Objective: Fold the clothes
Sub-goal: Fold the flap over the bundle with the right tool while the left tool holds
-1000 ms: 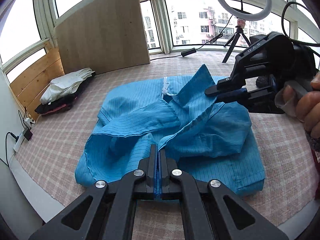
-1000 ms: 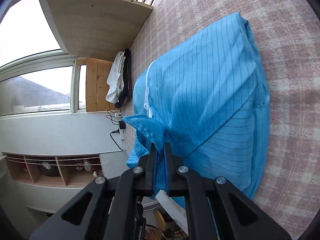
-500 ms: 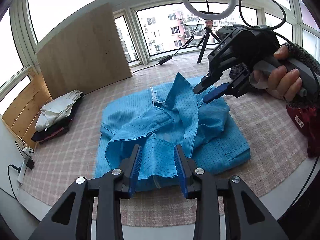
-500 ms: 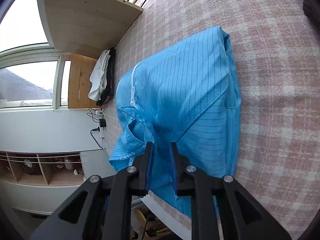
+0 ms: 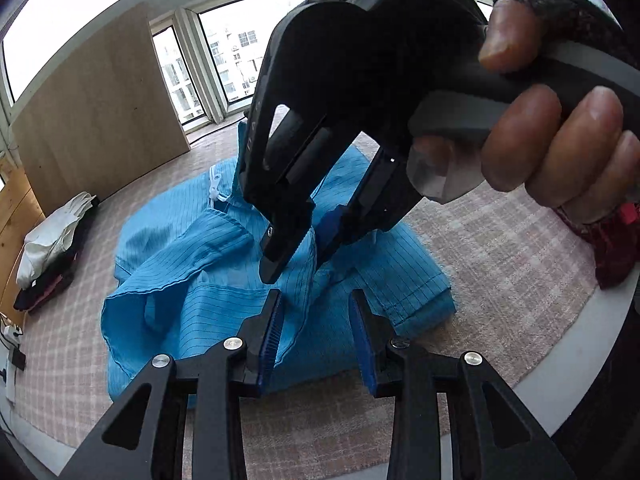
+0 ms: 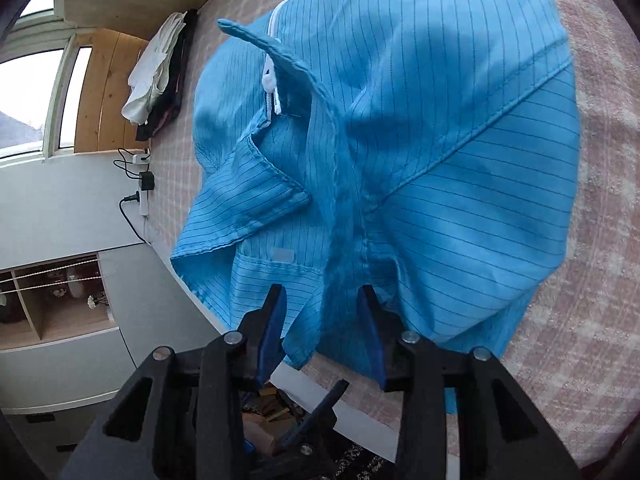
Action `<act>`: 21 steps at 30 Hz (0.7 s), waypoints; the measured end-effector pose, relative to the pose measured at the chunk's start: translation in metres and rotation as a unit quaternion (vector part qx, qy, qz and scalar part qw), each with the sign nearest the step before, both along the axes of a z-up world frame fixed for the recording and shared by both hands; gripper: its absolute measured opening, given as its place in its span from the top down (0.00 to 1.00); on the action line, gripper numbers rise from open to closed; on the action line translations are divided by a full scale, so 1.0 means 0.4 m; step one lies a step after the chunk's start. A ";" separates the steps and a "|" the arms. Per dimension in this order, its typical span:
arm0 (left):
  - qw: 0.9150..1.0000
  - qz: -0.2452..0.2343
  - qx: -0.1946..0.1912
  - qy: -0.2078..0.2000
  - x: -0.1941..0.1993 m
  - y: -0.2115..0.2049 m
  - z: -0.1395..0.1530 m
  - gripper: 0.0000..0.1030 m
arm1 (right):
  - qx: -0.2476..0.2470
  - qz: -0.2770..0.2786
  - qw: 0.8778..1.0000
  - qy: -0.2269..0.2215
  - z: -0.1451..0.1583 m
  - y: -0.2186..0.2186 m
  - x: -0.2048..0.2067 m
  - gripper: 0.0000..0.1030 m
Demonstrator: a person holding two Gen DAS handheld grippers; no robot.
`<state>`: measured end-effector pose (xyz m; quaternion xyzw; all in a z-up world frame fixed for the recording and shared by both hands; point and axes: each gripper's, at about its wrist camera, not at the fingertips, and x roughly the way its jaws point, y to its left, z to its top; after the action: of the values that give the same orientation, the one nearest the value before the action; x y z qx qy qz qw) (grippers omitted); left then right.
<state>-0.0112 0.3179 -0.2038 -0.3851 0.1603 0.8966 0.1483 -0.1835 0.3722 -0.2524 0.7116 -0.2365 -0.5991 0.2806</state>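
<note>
Left claw point(image 5: 316, 332) low and near, jaws apart, empty above the garment's near hem. Right claw point(image 5: 302, 252), gripped by a hand point(image 5: 556, 136), tilts down just beyond, jaws apart around a raised fold. Blue striped garment point(image 5: 200, 264) lies crumpled on the checked tabletop point(image 5: 500, 256).

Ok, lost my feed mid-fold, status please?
Left tongs open, empty. Right tongs open, just above the blue shirt. Shirt bunched, half folded on the checked cloth. Nothing in the way.
</note>
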 end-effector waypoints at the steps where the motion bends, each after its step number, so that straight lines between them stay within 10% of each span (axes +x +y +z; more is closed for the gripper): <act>1: 1.000 0.000 0.001 0.000 0.003 -0.004 0.006 0.69 | -0.009 -0.002 1.000 0.005 -0.007 0.001 0.002 0.94; 14: 0.998 -0.026 -0.041 0.050 -0.031 -0.096 0.073 0.64 | -0.169 -0.101 0.973 0.122 0.097 0.129 0.022 0.97; 16: 0.993 0.005 -0.076 0.086 -0.045 -0.079 0.043 0.98 | -0.176 -0.114 0.970 0.121 0.086 0.134 0.022 0.97; 21: 0.978 0.170 -0.055 0.107 -0.082 -0.142 0.032 1.00 | -0.191 -0.149 0.963 0.118 0.058 0.145 0.021 0.97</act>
<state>-0.0439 0.2610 -0.1909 -0.3158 0.1562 0.9348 -0.0455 -0.1752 0.4302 -0.2291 0.5257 -0.4152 -0.6573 0.3451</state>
